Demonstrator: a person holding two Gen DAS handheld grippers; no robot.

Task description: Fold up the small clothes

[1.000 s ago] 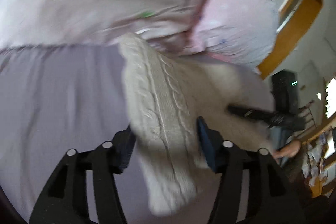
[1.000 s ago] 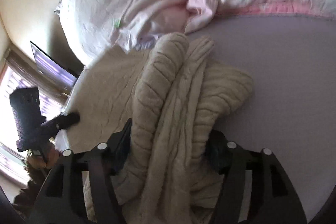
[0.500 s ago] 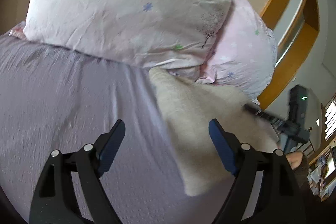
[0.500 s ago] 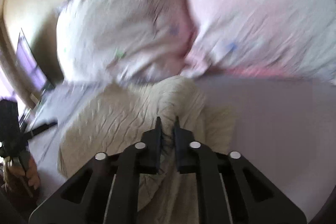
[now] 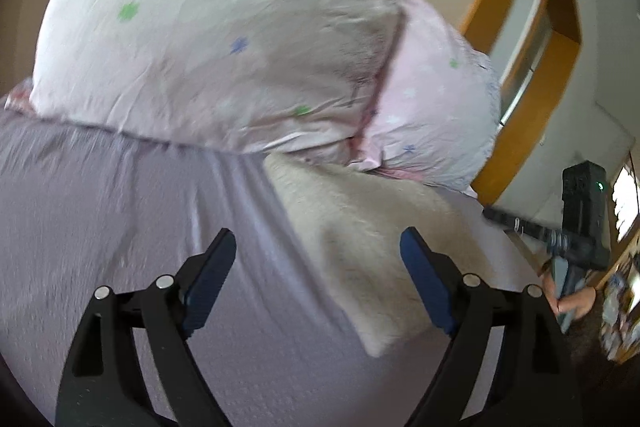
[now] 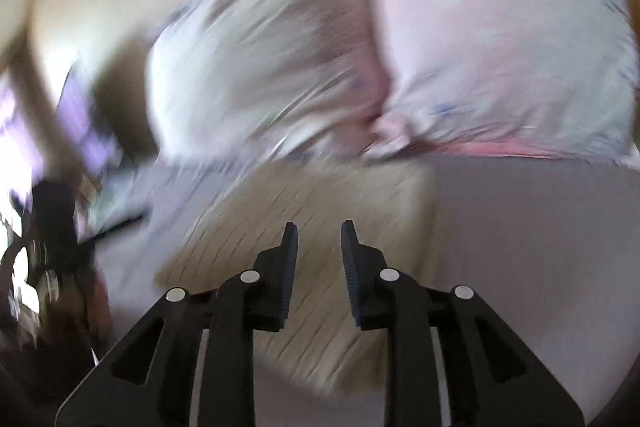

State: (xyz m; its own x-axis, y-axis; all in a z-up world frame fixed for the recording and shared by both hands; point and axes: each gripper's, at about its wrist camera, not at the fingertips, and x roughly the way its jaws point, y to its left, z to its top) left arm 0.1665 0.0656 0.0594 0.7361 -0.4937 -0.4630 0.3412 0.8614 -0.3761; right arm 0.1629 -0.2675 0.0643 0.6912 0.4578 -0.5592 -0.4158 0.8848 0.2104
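Both grippers have let go: the left gripper (image 5: 318, 273) fingers stand wide, the right gripper (image 6: 319, 253) fingers narrow and empty. The cream sweater (image 5: 360, 235) lies flat on the bed (image 5: 120, 227) ahead, apparently folded.

sweater: 1 (image 5: 360, 227) | pillows: 2 (image 5: 208, 47) (image 5: 436, 107) | bedsheet: 1 (image 5: 120, 207) | tongs: 2 (image 5: 316, 279) (image 6: 319, 267)
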